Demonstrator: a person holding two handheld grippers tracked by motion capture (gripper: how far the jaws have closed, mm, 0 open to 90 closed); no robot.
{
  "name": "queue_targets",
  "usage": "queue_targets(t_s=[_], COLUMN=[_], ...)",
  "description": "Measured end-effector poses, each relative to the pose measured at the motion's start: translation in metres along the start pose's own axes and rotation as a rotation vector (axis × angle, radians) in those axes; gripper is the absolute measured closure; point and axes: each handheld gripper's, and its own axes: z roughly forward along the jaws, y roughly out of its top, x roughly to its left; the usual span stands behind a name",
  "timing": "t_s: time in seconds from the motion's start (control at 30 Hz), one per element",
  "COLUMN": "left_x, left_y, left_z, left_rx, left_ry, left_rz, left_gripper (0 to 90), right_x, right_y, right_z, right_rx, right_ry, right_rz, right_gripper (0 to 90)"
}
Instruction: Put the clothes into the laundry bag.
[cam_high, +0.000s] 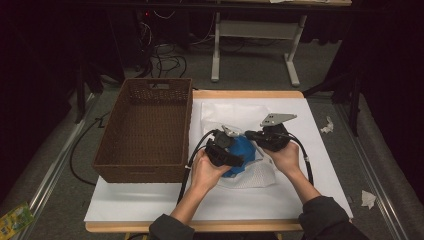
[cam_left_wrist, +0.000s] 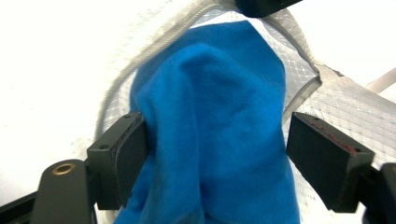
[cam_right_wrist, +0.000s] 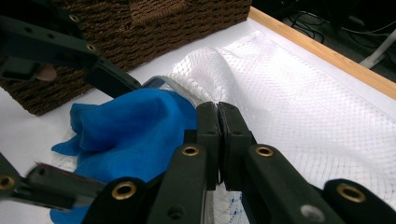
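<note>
Straddling the blue cloth (cam_left_wrist: 210, 130), the left tongs (cam_left_wrist: 215, 154) stand open, one pad touching it, the other apart. The right tongs (cam_right_wrist: 218, 140) are pinched shut on the mesh bag's (cam_right_wrist: 299, 98) rim. Cloth lies in the bag's mouth, just right of the basket (cam_high: 145, 130), on the table (cam_high: 320, 165).

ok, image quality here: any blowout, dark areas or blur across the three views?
High view: dim overall, surroundings nearly black, wicker basket legible. Left gripper view: white table cover blown out to flat white, blue cloth soft, slightly blurred. Right gripper view: evenly lit, white mesh bag weave sharp, near jaws a little soft.
</note>
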Motion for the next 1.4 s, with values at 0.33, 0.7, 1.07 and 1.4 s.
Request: queue_targets(t_s=[0.33,0.7,1.07,1.4], left_x=[0.009,0.016,0.006,0.0], left_y=[-0.009,-0.026,-0.031,-0.028], left_z=[-0.017,0.007,0.019,0.04], left_rx=[0.002,0.116,0.105,0.117], left_ry=[0.036,0.051,0.006,-0.023], left_rz=[-0.006,-0.07,-0.065,-0.054], left_gripper=[19.8,19.1,19.5,28.0], right_x=[0.001,0.001,0.005,0.006], right_y=[0.0,0.001,0.004,0.002], right_z=[0.0,0.0,0.002,0.004], right_rx=[0.002,0.01,0.01,0.018], right_ry=[-0.003,-0.006,0.002,0.005], right_rz=[-0.002,-0.005,-0.019,-0.018], right_gripper=[89.2,89.2,89.2,89.2])
